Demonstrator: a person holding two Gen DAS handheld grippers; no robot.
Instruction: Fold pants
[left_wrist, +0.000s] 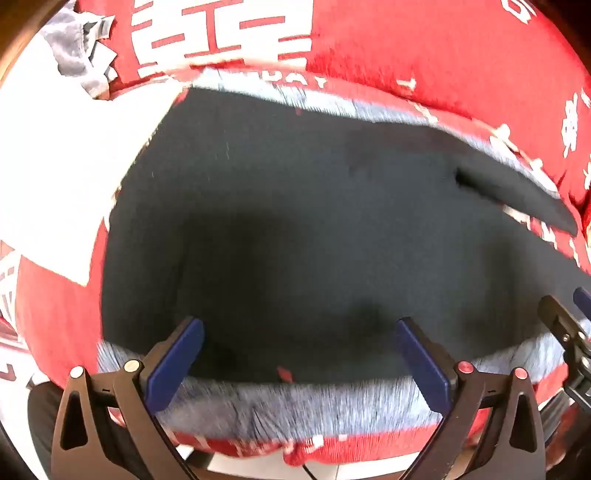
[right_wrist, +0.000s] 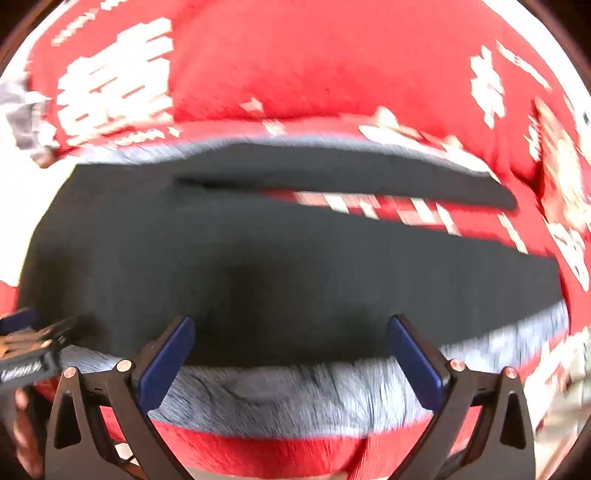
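Pants (left_wrist: 314, 221) lie flat ahead of both my grippers, long axis crosswise; left gripper (left_wrist: 299, 354) and right gripper (right_wrist: 291, 350) gape wide, empty, equally near.

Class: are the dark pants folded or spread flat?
Spread: the dark pants lie flat on the red blanket, legs apart.

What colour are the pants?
The flat fabric pants are dark charcoal, nearly black; clearest in the right wrist view.
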